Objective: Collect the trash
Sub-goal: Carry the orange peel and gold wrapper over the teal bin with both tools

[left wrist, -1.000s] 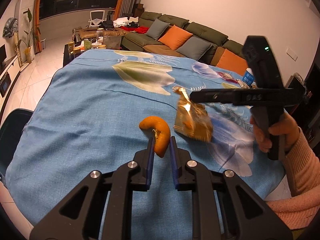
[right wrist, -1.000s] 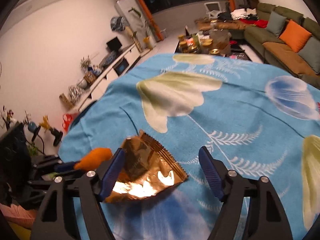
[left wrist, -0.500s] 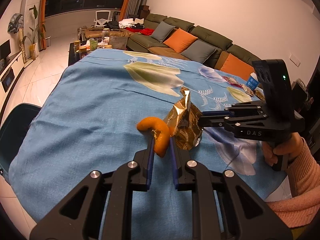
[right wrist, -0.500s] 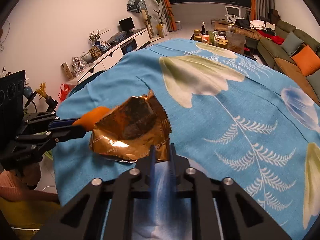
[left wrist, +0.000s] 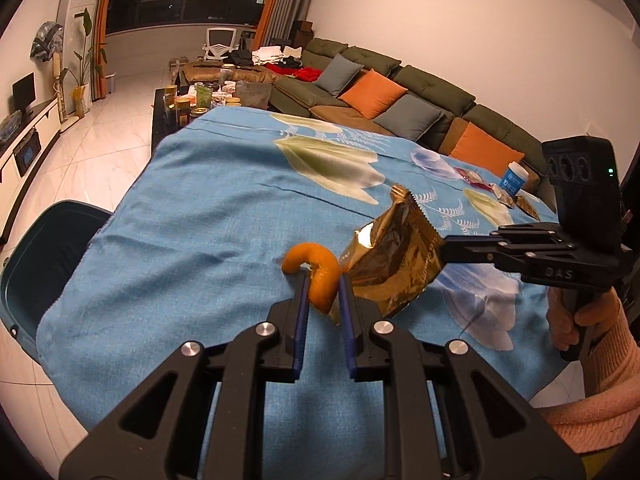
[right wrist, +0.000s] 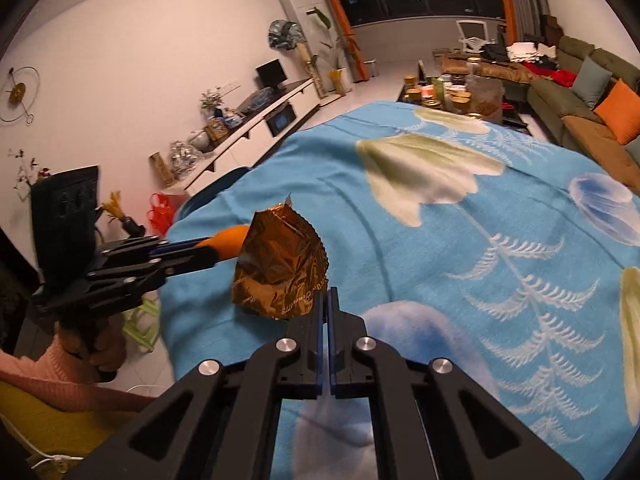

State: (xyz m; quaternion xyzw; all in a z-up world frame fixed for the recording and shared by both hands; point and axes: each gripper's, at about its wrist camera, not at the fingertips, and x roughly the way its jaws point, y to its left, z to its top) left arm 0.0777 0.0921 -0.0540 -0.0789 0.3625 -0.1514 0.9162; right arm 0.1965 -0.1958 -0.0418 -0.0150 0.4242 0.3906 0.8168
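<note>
Left gripper (left wrist: 323, 294) clamped on a curled orange peel (left wrist: 318, 276), held above the blue flowered tablecloth (left wrist: 192, 216). Right gripper (right wrist: 324, 300) pinched tight on the lower edge of a crumpled gold foil wrapper (right wrist: 280, 272), lifted just beside the peel. "DAS" stamped on the right gripper's body. Far corner: more wrappers (left wrist: 476, 178) and a small blue tub (left wrist: 514, 176) marked "10". Print on the gold foil unreadable.
</note>
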